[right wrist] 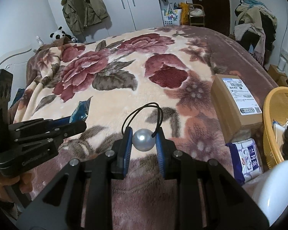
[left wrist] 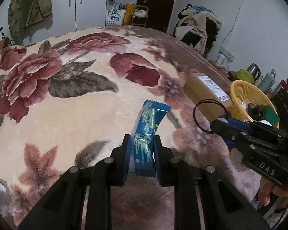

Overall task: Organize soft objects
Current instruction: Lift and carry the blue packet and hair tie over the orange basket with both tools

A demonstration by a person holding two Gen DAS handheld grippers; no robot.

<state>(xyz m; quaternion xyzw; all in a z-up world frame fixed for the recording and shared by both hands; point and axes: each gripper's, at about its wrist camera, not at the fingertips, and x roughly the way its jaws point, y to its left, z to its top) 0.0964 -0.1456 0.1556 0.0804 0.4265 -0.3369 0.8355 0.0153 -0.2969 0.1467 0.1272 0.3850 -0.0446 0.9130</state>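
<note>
Bed with floral plush blanket fills the middle of both views. Left gripper holds a blue foil snack packet above the blanket; right gripper holds a pearly grey ball with black elastic loop to its right. Brown cardboard box with shipping label lies on the bed's right side. Yellow plastic mesh basket sits right of the box. White-and-purple printed pouch lies in front of the box, left of the basket. Panda plush toy sits at the far left behind the bed.
</note>
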